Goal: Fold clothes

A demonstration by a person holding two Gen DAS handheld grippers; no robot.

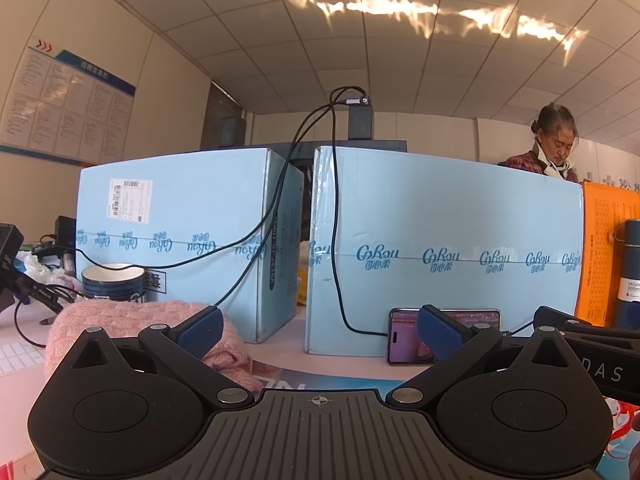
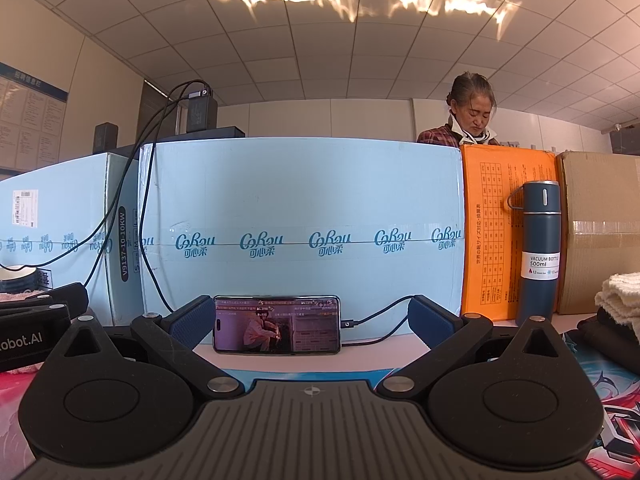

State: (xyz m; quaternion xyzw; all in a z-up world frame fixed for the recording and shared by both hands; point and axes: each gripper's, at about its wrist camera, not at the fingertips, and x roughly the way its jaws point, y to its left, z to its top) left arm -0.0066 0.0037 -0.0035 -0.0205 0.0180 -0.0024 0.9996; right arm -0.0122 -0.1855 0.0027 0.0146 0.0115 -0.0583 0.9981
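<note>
A pink cable-knit sweater (image 1: 120, 326) lies bunched on the table at the left, partly behind my left gripper's left finger. My left gripper (image 1: 320, 334) is open, fingers spread wide, nothing between them. My right gripper (image 2: 310, 320) is open too, empty, framing a phone. A cream knit garment (image 2: 618, 294) and a dark garment (image 2: 608, 338) sit at the right edge of the right wrist view. The right gripper's body (image 1: 592, 354) shows at the right of the left wrist view, the left gripper's body (image 2: 36, 320) at the left of the right wrist view.
Two light blue cartons (image 1: 440, 248) wall off the back, with an orange box (image 2: 504, 236) and a brown carton (image 2: 600, 232). A phone (image 2: 277, 326) leans on the carton, cable plugged in. A blue vacuum bottle (image 2: 538, 248), a bowl (image 1: 114, 282) and a person (image 2: 472, 116) behind.
</note>
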